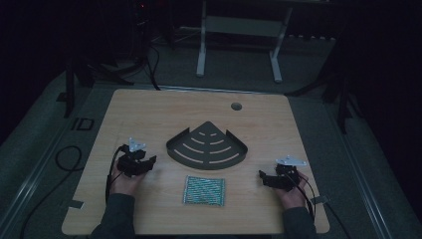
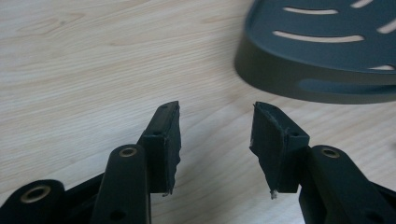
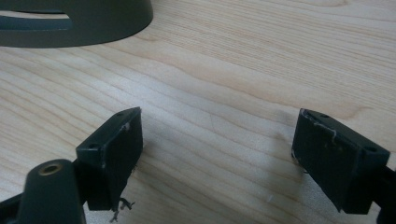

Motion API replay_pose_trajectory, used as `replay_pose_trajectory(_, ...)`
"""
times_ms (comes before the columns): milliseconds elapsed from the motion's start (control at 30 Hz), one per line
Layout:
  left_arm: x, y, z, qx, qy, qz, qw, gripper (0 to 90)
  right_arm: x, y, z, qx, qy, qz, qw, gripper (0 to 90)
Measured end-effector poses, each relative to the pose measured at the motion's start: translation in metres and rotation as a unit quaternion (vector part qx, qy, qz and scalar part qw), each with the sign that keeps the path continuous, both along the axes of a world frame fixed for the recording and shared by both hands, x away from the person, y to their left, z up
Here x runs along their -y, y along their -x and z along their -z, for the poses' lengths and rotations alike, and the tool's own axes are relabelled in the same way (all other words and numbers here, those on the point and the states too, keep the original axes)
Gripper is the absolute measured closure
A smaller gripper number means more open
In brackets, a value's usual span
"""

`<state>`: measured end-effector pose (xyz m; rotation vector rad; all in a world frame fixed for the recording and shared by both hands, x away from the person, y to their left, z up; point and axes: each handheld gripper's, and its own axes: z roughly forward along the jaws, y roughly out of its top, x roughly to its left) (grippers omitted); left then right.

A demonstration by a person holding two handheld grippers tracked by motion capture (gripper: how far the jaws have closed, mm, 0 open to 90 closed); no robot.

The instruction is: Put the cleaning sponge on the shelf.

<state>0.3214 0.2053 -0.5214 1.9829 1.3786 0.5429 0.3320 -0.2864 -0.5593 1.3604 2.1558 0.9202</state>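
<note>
Grippers are both just parked on the wooden table [image 1: 149,107], nothing held. Left gripper [image 1: 149,160] sits near the left side of the dark fan-shaped slotted tray [image 1: 206,147], jaws spread wide with only bare wood between them; its own view has the tray's curved wall [image 2: 299,70] just ahead to the right. Right gripper [image 1: 262,175] rests off the tray's right corner, jaws also wide apart and empty. Green striped cloth [image 1: 204,190] lies flat between both hands, just in front of the tray.

Bare table [image 1: 149,112] around; corner tray [image 1: 206,145] & cloth [image 1: 204,190] block centre.
</note>
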Motion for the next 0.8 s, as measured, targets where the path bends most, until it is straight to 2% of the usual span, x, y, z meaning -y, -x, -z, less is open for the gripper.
replay_pose_trajectory(133, 0.002, 0.001, -0.002, 0.001, 0.002, 0.007, 1.0000, 52.5, 0.000, 0.000, 0.000, 0.000, 0.000, 0.000, 1.0000, 15.9)
replay_pose_trajectory(333, 0.006, 0.005, -0.011, 0.008, 0.018, 0.026, 0.9995, 54.0, 0.000, 0.000, 0.000, 0.000, 0.000, 0.000, 1.0000, 15.8)
replay_pose_trajectory(467, 0.007, 0.005, -0.013, 0.005, 0.026, 0.036, 0.9990, 56.1, 0.000, 0.000, 0.000, 0.000, 0.000, -0.001, 1.0000, 15.9)
replay_pose_trajectory(667, 0.013, 0.006, -0.016, 0.006, 0.029, 0.054, 0.9981, 58.8, 0.000, 0.000, 0.000, 0.000, 0.000, -0.001, 1.0000, 15.8)
replay_pose_trajectory(800, 0.020, 0.007, -0.018, 0.004, 0.039, 0.079, 0.9961, 62.2, 0.000, 0.000, 0.000, 0.000, 0.000, -0.001, 1.0000, 15.9)
